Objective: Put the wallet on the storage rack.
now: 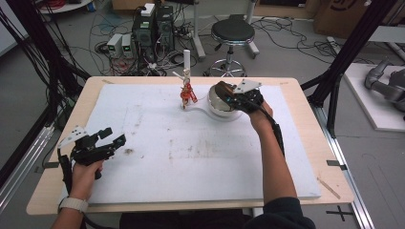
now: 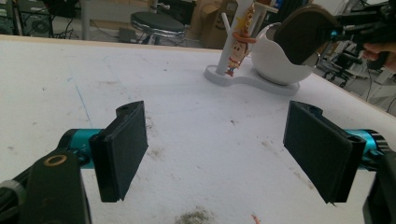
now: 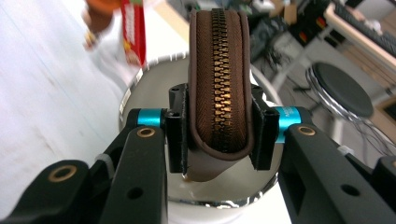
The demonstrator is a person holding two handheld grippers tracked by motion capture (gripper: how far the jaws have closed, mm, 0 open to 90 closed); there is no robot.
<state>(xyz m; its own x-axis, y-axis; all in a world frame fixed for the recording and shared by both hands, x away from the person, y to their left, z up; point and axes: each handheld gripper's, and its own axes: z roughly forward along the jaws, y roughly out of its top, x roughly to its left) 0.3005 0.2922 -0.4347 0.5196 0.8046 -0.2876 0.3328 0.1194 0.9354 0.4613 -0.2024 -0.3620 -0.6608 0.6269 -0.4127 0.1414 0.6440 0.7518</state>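
Stained white mat [image 1: 200, 157] on wooden table [image 1: 305, 95] (stool [image 1: 232, 33] beyond)

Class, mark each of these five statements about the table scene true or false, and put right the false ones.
1. The right gripper is shut on a brown zip pouch. True.
2. The left gripper holds a toy figure. False: its jaws stand wide apart with nothing between them.
3. The pouch is held above a white bowl with a shiny inside. True.
4. The toy figure lies flat in the middle of the white mat. False: it hangs on a white stand beside the bowl, at the far side of the mat.
5. The left gripper is touching the bowl. False: it is at the near left of the table, well apart from it.
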